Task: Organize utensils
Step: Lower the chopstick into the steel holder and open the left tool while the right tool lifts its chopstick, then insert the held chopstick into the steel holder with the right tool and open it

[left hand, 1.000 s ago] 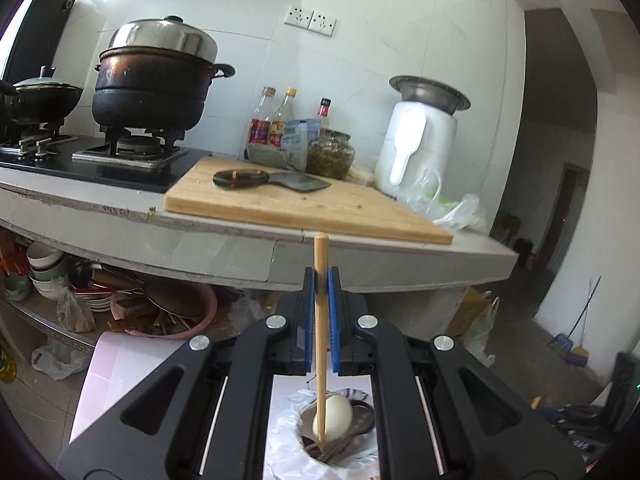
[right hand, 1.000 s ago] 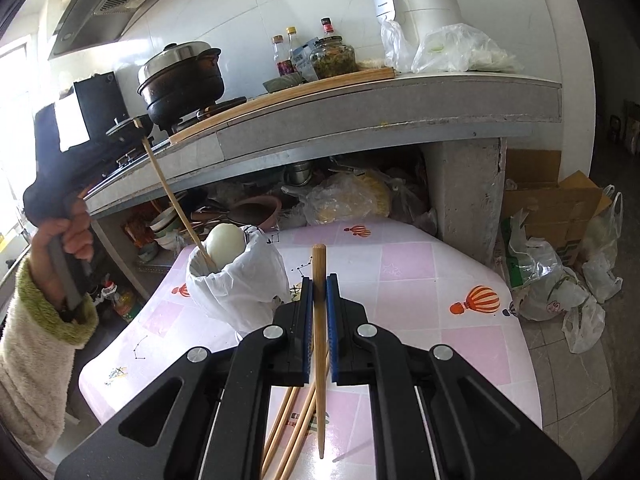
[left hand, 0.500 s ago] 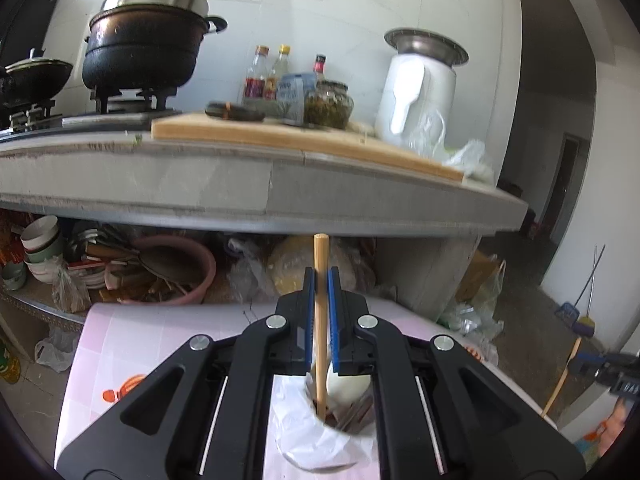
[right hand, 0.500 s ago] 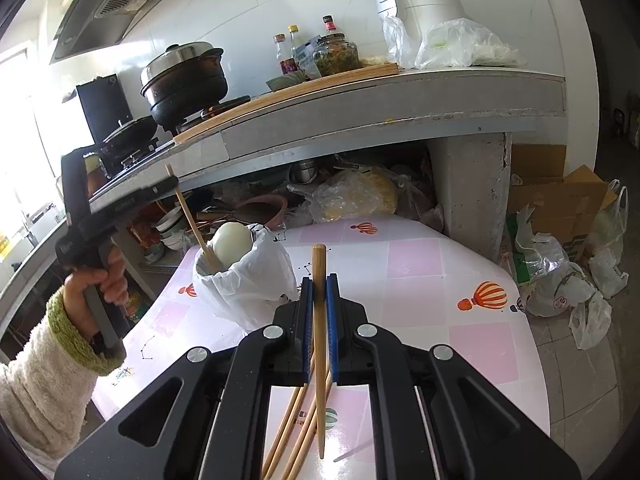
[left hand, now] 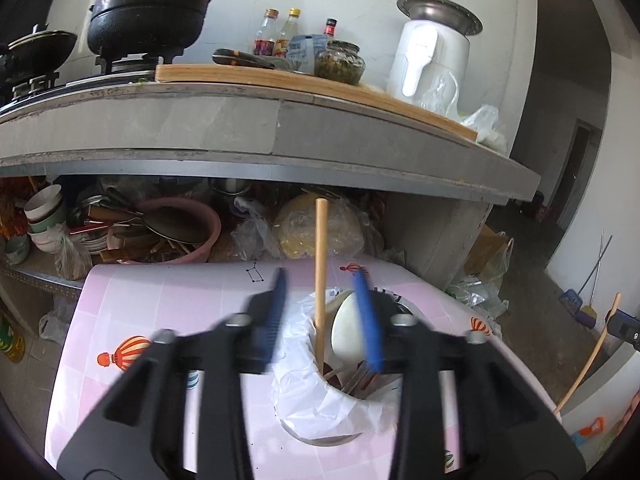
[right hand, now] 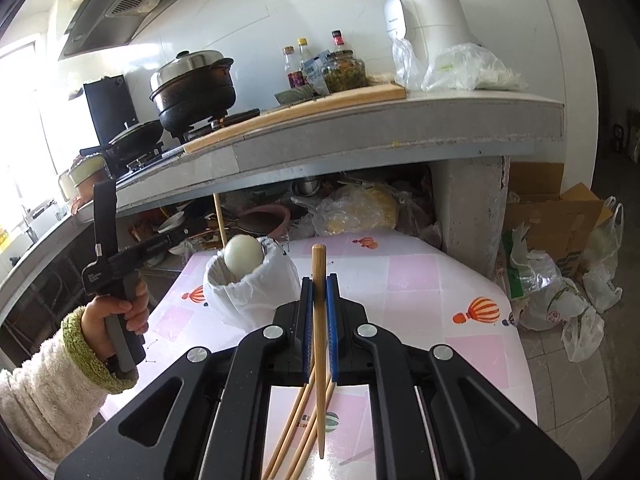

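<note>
The chopstick point(left hand: 321, 280) stands nearly upright in the bag-lined utensil holder point(left hand: 320, 400), beside a white spoon point(left hand: 348, 328), free between the parted, just-opening jaws of our left gripper point(left hand: 320, 312). If we withdraw carelessly, a finger could knock it over. At 3 o'clock across the pink table point(right hand: 440, 280), our right gripper point(right hand: 319, 320) clamps a second chopstick point(right hand: 319, 340) above loose ones point(right hand: 296, 432); a slack grip would drop it

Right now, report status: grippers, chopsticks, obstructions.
Left gripper jaws just opened, chopstick standing free in the holder. Right gripper shut on second chopstick. Loose chopsticks on table. Nothing blocking.
</note>
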Demonstrator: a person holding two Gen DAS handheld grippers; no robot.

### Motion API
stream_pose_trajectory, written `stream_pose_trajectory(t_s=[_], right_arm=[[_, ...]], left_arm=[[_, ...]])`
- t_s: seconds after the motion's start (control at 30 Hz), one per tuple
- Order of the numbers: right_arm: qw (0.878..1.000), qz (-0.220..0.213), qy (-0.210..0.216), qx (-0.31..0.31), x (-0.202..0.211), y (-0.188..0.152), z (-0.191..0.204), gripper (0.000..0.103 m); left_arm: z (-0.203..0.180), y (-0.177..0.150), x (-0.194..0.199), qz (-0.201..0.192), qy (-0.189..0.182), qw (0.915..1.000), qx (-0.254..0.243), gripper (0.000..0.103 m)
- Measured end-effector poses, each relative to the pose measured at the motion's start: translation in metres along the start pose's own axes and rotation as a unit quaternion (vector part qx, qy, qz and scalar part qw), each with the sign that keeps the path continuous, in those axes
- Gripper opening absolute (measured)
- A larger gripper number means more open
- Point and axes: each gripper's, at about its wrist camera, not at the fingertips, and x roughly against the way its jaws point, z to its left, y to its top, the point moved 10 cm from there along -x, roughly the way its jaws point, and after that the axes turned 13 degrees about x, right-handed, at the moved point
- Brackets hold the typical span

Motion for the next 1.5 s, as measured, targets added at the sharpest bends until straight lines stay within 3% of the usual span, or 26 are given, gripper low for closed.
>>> stream_pose_trajectory(t_s=[0.13, 0.37, 0.53, 0.73, 1.0, 1.23, 1.5], right_arm=[[1.000, -0.013, 0.008, 0.009, 0.004, 0.018, 0.006, 0.007], [0.996, -0.066, 0.048, 0.028, 0.007, 0.091, 0.029, 0.007], [0.991, -0.107, 0.078, 0.031, -0.005, 0.152, 0.047, 0.007], [0.989, -0.122, 0.073, 0.051, -0.049, 0.192, 0.069, 0.007], [0.991, -0.094, 0.041, 0.085, -0.117, 0.182, 0.081, 0.007], [0.993, -0.062, 0.027, 0.093, -0.152, 0.144, 0.080, 0.007], [0.996, -0.028, 0.051, 0.071, -0.165, 0.103, 0.076, 0.008]], left_arm=[[0.005, 0.004, 0.016, -0.008, 0.001, 0.9999, 0.006, 0.052], [0.024, -0.009, 0.065, -0.012, -0.002, 0.9994, 0.031, 0.070], [0.050, -0.040, 0.101, -0.009, 0.010, 0.9990, 0.043, 0.077], [0.085, -0.077, 0.131, -0.001, 0.048, 0.9971, 0.058, 0.080], [0.125, -0.117, 0.150, 0.017, 0.096, 0.9936, 0.057, 0.080], [0.140, -0.120, 0.151, 0.018, 0.106, 0.9917, 0.070, 0.080], [0.137, -0.123, 0.146, 0.026, 0.104, 0.9916, 0.072, 0.080]])
